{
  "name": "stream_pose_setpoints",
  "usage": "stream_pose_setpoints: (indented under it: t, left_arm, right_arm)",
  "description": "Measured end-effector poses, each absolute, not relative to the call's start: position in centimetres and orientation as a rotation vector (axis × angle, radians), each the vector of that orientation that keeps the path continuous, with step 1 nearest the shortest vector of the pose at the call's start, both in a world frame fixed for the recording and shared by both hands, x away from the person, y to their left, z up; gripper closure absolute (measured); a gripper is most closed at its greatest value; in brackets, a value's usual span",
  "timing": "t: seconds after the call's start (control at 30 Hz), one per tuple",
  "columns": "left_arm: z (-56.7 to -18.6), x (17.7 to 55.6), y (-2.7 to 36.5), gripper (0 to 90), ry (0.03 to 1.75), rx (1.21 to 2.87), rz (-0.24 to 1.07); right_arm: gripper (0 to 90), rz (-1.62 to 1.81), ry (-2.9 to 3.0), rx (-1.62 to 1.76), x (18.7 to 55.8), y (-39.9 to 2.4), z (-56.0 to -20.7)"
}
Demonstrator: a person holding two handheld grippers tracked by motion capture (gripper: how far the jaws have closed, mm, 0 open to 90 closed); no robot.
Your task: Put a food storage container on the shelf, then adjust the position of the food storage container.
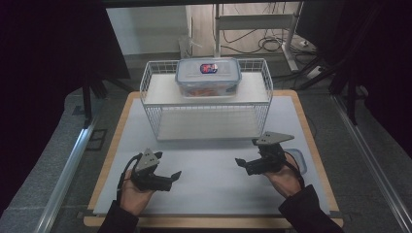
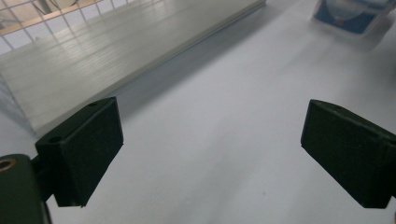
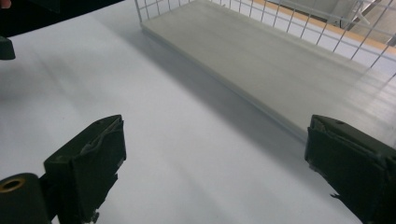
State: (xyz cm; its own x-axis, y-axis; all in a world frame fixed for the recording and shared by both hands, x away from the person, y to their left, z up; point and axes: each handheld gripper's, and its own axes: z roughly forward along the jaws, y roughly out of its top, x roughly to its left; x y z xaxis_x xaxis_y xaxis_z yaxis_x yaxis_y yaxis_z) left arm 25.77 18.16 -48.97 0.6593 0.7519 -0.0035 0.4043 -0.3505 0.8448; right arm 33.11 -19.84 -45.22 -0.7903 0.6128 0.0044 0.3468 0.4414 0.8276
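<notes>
High view: the lidded container (image 1: 208,76) is seen on the wire rack's (image 1: 150,97) upper shelf, straight ahead and equidistant from the empty, wide-open left gripper (image 1: 167,178) and right gripper (image 1: 243,165).

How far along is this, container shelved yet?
Looks done: the lidded container sits on the top shelf of the wire rack. In hand: nothing. The left tool and right tool are both open and empty, low over the white mat. Left: maybe the second container beside the right hand, though that's a guess.
</notes>
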Motion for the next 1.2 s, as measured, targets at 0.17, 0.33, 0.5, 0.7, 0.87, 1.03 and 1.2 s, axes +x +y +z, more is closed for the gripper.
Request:
stream_pose_setpoints:
  t: [0.17, 0.33, 0.5, 0.7, 0.87, 1.03, 1.2]
  left_arm:
    - [-49.9, 24.8, 17.9, 4.3, 0.895, 2.028, 0.535]
    - [-50.6, 24.1, 17.6, 4.0, 0.885, 2.080, 0.575]
    - [-50.7, 23.8, 17.7, 3.7, 0.883, 2.064, 0.591]
    - [-50.9, 24.0, 18.2, 4.9, 0.911, 2.037, 0.568]
    - [-51.2, 24.3, 18.2, 4.7, 0.926, 2.050, 0.542]
    - [-51.3, 24.4, 18.2, 4.4, 0.939, 2.049, 0.535]
    - [-51.3, 24.4, 18.4, 4.7, 0.964, 2.030, 0.511]
  right_arm:
    - [5.0, 1.303, 2.382, 0.832, 32.2, -20.7, -46.4]
    - [6.1, 1.299, 2.379, 0.854, 31.4, -21.4, -47.4]
    - [6.6, 1.263, 2.389, 0.893, 31.1, -22.0, -48.1]
    - [0.2, 1.229, 2.373, 0.919, 31.3, -22.5, -48.4]
    - [0.3, 1.188, 2.333, 1.012, 32.1, -23.2, -48.8]
    - [21.8, 1.106, 2.288, 1.061, 32.2, -24.6, -48.0]
    - [55.2, 1.059, 2.260, 1.090, 32.3, -26.7, -47.3]
